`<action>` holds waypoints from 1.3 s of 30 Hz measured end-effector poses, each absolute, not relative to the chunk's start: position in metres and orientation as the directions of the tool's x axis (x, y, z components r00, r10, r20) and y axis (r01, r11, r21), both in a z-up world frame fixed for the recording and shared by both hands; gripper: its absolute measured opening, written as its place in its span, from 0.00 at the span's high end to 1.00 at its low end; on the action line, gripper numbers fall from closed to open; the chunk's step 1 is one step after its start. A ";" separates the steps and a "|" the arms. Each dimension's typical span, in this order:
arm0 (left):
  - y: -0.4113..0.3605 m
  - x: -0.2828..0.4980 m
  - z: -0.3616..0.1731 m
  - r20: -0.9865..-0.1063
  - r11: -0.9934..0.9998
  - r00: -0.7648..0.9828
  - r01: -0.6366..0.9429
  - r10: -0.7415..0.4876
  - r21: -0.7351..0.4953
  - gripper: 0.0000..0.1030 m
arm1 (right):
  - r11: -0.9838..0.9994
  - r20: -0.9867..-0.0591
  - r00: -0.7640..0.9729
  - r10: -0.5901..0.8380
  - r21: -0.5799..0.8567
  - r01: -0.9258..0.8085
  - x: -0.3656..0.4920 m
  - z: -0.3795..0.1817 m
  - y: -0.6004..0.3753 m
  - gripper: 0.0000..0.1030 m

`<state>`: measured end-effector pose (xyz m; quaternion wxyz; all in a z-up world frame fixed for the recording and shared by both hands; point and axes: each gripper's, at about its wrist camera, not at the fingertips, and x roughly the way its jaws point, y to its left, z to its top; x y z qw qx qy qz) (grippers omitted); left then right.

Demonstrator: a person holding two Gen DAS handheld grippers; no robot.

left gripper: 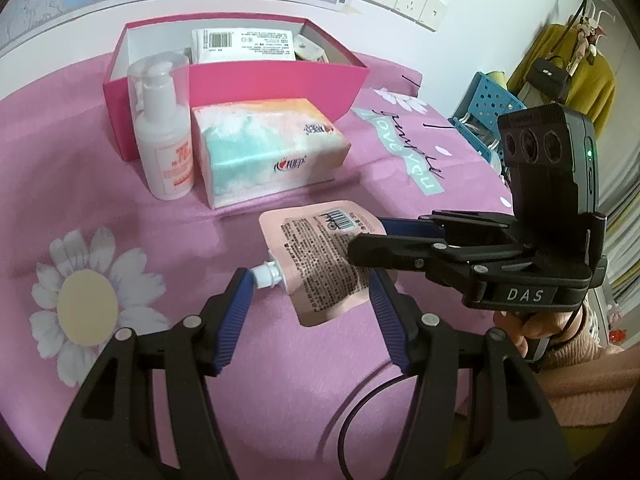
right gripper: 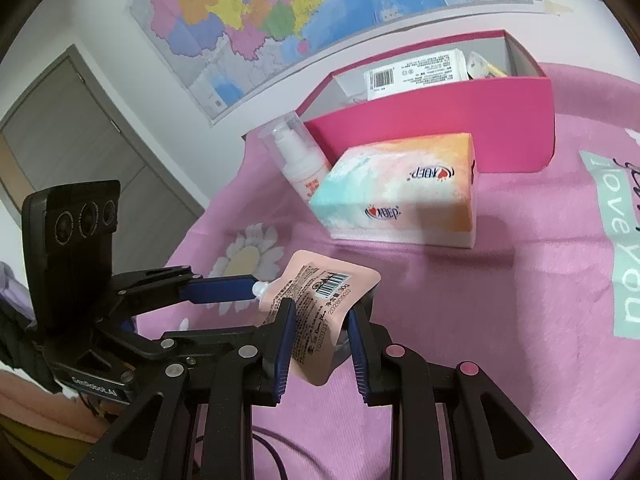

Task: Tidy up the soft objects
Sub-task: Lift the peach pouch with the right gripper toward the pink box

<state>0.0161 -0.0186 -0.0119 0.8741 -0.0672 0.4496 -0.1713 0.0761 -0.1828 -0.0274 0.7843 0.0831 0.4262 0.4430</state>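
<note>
A pale pink spouted pouch (left gripper: 320, 248) (right gripper: 324, 284) with black print and a barcode hangs just above the pink cloth, held from both sides. My right gripper (right gripper: 320, 308) is shut on its flat faces near the lower edge; in the left wrist view it (left gripper: 368, 236) reaches in from the right. My left gripper (left gripper: 310, 276) spans the pouch's width, one blue pad against the white spout cap (left gripper: 266, 274), the other against the opposite edge. In the right wrist view only one of the left gripper's fingers (right gripper: 220, 292) shows, touching the spout.
Behind the pouch lie a pastel tissue pack (left gripper: 264, 148) and a white pump bottle (left gripper: 166, 152), in front of an open pink box (left gripper: 280, 80) holding white packets (left gripper: 240, 42). A blue basket (left gripper: 490, 100) stands off the table's right edge. A dark cable (left gripper: 360, 412) loops near me.
</note>
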 end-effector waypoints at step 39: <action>-0.029 0.024 0.015 -0.719 0.940 0.605 0.245 -0.341 -0.239 0.40 | 0.600 -0.548 0.316 0.774 0.477 -0.642 0.079 -0.007 -0.193 0.75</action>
